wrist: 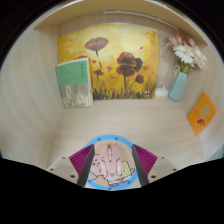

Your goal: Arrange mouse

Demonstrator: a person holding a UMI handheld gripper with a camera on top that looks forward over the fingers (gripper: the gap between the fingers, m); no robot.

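Observation:
A computer mouse point(110, 163) with a pink and beige cartoon print and a light blue rim sits between my fingers. My gripper point(111, 172) is shut on it, and the magenta pads point(85, 160) press on its left and right sides. The mouse is held over the pale wooden desk top point(115, 118). Its rear part is hidden below the view.
A flower painting point(115, 60) stands against the back wall. A green book point(74, 82) leans to its left. A light blue vase with pink flowers point(181, 72) stands at the right, and an orange card point(201, 112) leans on the right wall.

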